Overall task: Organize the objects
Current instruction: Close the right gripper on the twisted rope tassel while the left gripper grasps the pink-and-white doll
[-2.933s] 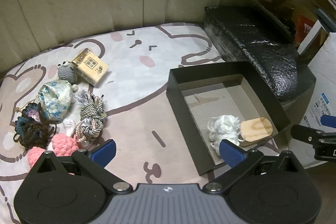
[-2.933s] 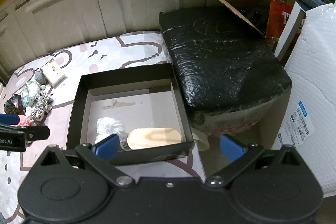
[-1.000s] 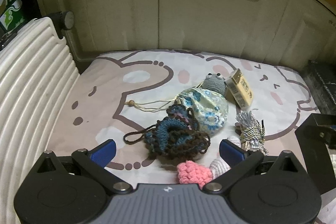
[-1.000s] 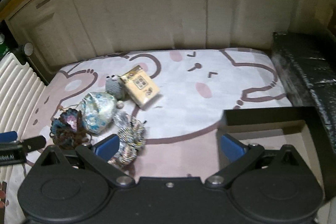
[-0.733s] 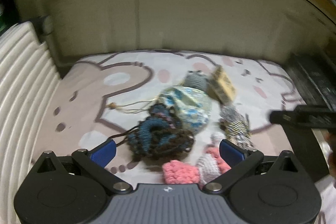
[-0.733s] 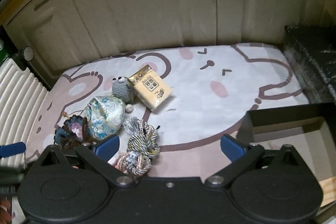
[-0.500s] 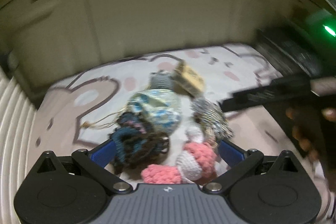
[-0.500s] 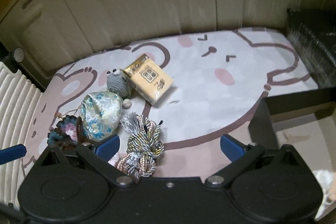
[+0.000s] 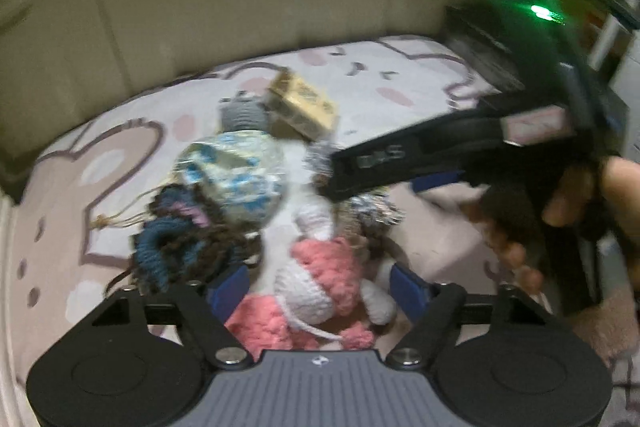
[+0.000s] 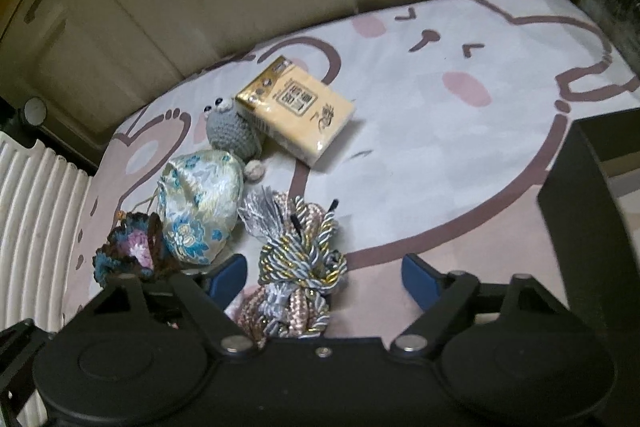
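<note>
A pink and white crochet toy (image 9: 316, 287) lies on the cartoon mat, between the blue pads of my left gripper (image 9: 318, 287). Its jaws are closing around the toy, and no firm press shows. In the right wrist view a silver, gold and pink cord bundle (image 10: 300, 259) sits between the pads of my right gripper (image 10: 324, 277). These jaws are closing too, with a wide gap left on the right side. In the left wrist view one black finger (image 9: 400, 155) of the right gripper hangs over that bundle, and a hand (image 9: 580, 195) holds it.
A yellow tissue pack (image 10: 296, 115), a grey crochet creature (image 10: 230, 131), a blue-flowered brocade pouch (image 10: 200, 203) and a dark crochet piece (image 10: 128, 251) crowd the mat's left. A black open box (image 10: 580, 211) stands at right. A white ribbed panel (image 10: 36, 211) borders the left, with cabinets behind.
Both grippers have sunk toward the pile and their jaws have narrowed. The right gripper and its hand have come into the left wrist view, over the cord bundle.
</note>
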`<act>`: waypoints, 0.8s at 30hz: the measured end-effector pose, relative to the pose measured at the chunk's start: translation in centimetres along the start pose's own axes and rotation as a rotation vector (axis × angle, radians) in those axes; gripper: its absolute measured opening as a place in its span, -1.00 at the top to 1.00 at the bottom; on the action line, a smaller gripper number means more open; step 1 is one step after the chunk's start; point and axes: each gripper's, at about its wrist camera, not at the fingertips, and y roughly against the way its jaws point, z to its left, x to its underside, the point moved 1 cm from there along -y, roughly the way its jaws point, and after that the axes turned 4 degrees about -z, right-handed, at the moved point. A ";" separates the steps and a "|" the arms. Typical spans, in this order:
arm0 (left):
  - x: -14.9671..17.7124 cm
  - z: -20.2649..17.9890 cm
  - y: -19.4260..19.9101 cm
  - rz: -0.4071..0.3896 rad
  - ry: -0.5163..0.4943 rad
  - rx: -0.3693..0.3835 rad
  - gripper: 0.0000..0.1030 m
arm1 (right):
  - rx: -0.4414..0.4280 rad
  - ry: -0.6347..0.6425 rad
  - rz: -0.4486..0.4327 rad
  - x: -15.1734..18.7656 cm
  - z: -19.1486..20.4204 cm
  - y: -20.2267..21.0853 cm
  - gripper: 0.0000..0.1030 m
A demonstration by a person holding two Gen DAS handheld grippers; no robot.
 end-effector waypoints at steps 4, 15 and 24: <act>0.4 -0.3 -0.8 0.011 -0.054 0.044 -0.20 | 0.015 0.028 -0.003 0.3 0.5 -0.5 -0.57; 1.0 0.8 -1.6 0.045 -0.191 0.062 -0.16 | 0.075 0.147 0.020 0.3 1.9 -1.3 -0.27; 1.4 -0.9 -2.3 0.101 -0.412 0.054 -0.17 | 0.014 0.130 0.073 0.4 1.4 -0.1 0.07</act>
